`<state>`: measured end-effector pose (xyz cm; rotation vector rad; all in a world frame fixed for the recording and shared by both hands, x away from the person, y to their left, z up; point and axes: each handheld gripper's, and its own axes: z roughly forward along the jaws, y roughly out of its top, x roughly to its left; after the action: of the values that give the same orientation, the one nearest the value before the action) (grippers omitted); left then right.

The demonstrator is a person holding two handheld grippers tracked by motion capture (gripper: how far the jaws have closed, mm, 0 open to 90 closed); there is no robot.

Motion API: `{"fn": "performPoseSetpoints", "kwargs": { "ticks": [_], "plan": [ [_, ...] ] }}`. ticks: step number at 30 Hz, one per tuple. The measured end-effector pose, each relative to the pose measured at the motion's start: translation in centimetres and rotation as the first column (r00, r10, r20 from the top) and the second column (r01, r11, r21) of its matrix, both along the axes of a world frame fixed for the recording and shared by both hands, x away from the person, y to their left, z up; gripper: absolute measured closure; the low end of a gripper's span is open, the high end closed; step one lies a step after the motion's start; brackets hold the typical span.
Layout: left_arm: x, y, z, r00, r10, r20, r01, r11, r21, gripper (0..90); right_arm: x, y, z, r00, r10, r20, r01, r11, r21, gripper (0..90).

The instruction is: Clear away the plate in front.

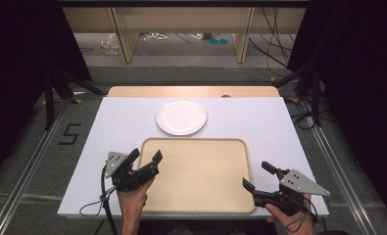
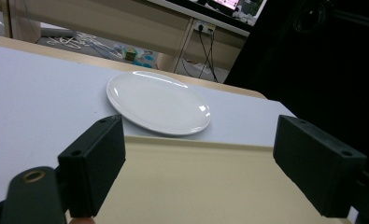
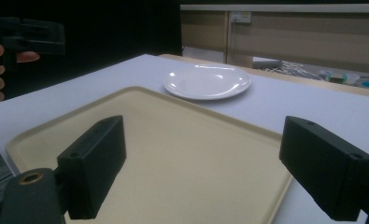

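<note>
Your high view looks down from six o'clock. Your gripper views sit low and close, facing twelve o'clock; both share the round white ceramic plate (image 2: 158,102) and beige rectangular plastic tray (image 3: 182,154).

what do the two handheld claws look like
Both are black. The left claw and right claw each have two blocky jaws, a grey three-cornered plate with dark holes on top, and a trailing black cable. The forearms are bare, with no sleeves.

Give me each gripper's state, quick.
Left gripper: open, holding nothing, at the tray's left edge.
Right gripper: open, holding nothing, at the tray's right corner.
</note>
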<state>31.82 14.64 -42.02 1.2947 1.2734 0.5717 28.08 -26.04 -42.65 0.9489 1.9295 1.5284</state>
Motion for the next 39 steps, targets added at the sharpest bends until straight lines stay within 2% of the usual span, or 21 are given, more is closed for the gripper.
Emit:
{"fn": "performPoseSetpoints", "kwargs": {
  "ticks": [5,7,8,9,12,13,14,15,17,19,22,23,24,26,29,32,33,35,36,39],
  "plan": [
    [1.6,-0.8,0.4,1.0,-0.006,0.006,0.006,0.9998,0.019,16.5,0.0,0.0,0.0,1.0,0.003,0.0,-0.003,1.0,0.001,15.6],
    [2.2,-1.0,0.5,1.0,-0.006,0.006,0.006,1.0,0.003,16.5,0.0,0.0,0.0,1.0,0.002,0.009,-0.003,0.9999,0.01,15.6],
    [2.6,-1.0,0.5,1.0,-0.005,0.004,0.005,1.0,-0.005,16.5,-0.1,0.1,0.0,0.9998,0.008,-0.02,-0.007,0.9995,0.031,15.6],
    [3.0,-1.0,0.6,1.0,-0.007,-0.001,0.007,0.9999,-0.012,16.4,0.0,0.0,0.0,0.9999,0.015,-0.008,-0.015,0.9998,0.014,15.5],
    [4.1,-1.0,0.7,0.9998,-0.017,0.008,0.017,0.9991,-0.039,16.5,0.0,0.1,0.0,0.9999,0.015,-0.002,-0.015,0.9998,0.017,15.6],
    [4.1,-1.0,0.7,0.9998,-0.017,0.008,0.017,0.9991,-0.039,16.4,0.0,0.1,0.0,0.9999,0.015,-0.002,-0.015,0.9998,0.017,15.6],
    [4.6,-1.1,0.7,0.9998,-0.018,0.003,0.019,0.999,-0.04,16.4,-0.1,0.2,-0.1,0.9994,0.03,-0.02,-0.029,0.9994,0.021,15.5],
    [5.2,-1.3,0.7,0.9999,-0.014,0.002,0.014,0.9989,-0.044,16.4,-0.1,0.2,-0.1,0.9995,0.027,-0.012,-0.027,0.9995,0.018,15.5],
    [5.9,-1.4,0.8,0.9998,-0.016,-0.006,0.016,0.9989,-0.045,16.4,-0.2,0.2,-0.1,0.9993,0.026,-0.027,-0.025,0.9994,0.024,15.5],
    [6.2,-1.4,0.8,0.9999,-0.015,-0.007,0.015,0.9989,-0.045,16.4,-0.1,0.2,-0.1,0.9994,0.026,-0.023,-0.026,0.9994,0.023,15.6],
    [7.1,-1.7,1.0,0.9999,-0.003,-0.012,0.003,0.9998,-0.02,16.4,-0.1,0.1,-0.1,0.9992,0.036,-0.014,-0.036,0.9992,0.019,15.5],
    [7.4,-1.7,1.1,0.9999,0.003,-0.011,-0.004,0.9998,-0.019,16.4,-0.2,0.1,0.0,0.9991,0.029,-0.032,-0.028,0.9993,0.025,15.6],
    [7.6,-1.6,1.2,0.9999,0.007,-0.013,-0.007,0.9996,-0.027,16.4,0.0,0.1,0.0,0.9991,0.038,-0.016,-0.038,0.9992,0.015,15.6],
    [8.1,-1.7,1.4,0.9997,0.016,-0.019,-0.017,0.9993,-0.032,16.4,-0.1,0.1,-0.1,0.9992,0.032,-0.022,-0.032,0.9993,0.018,15.6],
    [8.8,-1.9,1.7,0.9997,0.013,-0.019,-0.013,0.9998,-0.017,16.4,0.0,0.3,-0.1,0.9993,0.034,-0.014,-0.034,0.9987,0.039,15.6],
    [9.6,-2.2,2.1,0.9998,0.007,-0.017,-0.007,0.9999,-0.016,16.4,-0.1,0.1,-0.1,0.9997,0.021,-0.015,-0.021,0.9996,0.021,15.6],
    [10.0,-2.4,2.2,0.9998,0.007,-0.016,-0.008,0.9998,-0.018,16.4,0.0,0.1,-0.1,0.9995,0.028,-0.014,-0.028,0.9992,0.029,15.6],
    [10.2,-2.4,2.3,0.9998,0.004,-0.019,-0.004,1.0,-0.008,16.4,0.0,0.1,-0.1,0.9995,0.027,-0.015,-0.026,0.9993,0.026,15.7],
    [10.9,-2.5,2.6,0.9996,0.003,-0.029,-0.002,0.9999,0.013,16.5,-0.1,0.1,-0.1,0.9995,0.023,-0.021,-0.022,0.9995,0.024,15.7],
    [11.7,-2.6,2.8,0.9993,0.002,-0.038,-0.001,0.9998,0.019,16.4,0.0,0.1,-0.1,0.9992,0.034,-0.02,-0.033,0.9992,0.024,15.7]
  ]
}}
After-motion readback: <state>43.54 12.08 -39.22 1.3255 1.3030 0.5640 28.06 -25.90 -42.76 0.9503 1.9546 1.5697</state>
